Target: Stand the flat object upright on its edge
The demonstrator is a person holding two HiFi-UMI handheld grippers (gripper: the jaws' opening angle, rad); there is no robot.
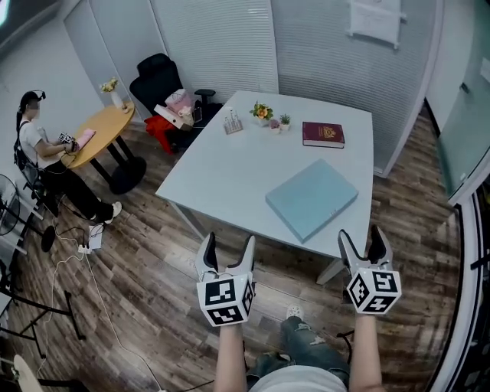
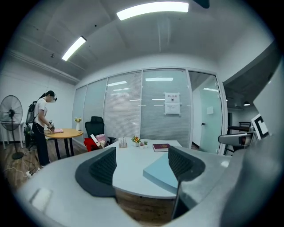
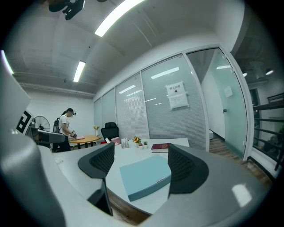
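- At the near edge of a white table (image 1: 222,180) in a glass-walled office, a light-blue flat box (image 1: 311,197) lies on its broad face. It is turned at a slant on the table's near right part, with one corner close to the front edge.
- The left gripper (image 1: 228,245) hangs over the wood floor (image 1: 145,268), short of the table, with its jaws spread wide and nothing between them.
- The right gripper (image 1: 360,239) is level with it, just short of the table's near right corner. Its jaws also gape wide and grip nothing. In the right gripper view the blue box shows in the gap between them, but it lies further ahead and apart from both pads.
- Each gripper carries a marker cube (image 1: 226,300) printed with black-and-white square codes, not words.
- A dark red book (image 1: 322,134) lies flat near the table's far edge, well apart from the box. Its cover bears a gold emblem and lettering too small to read.
- Small potted plants (image 1: 264,113) and a clear holder (image 1: 233,122) stand at the far side, left of the book.
- A printed notice (image 1: 375,19) is fixed to the glass partition behind; its text cannot be made out.
- Off to the left, a person (image 1: 38,149) sits at a round wooden table (image 1: 103,132), beside a black office chair (image 1: 157,80).
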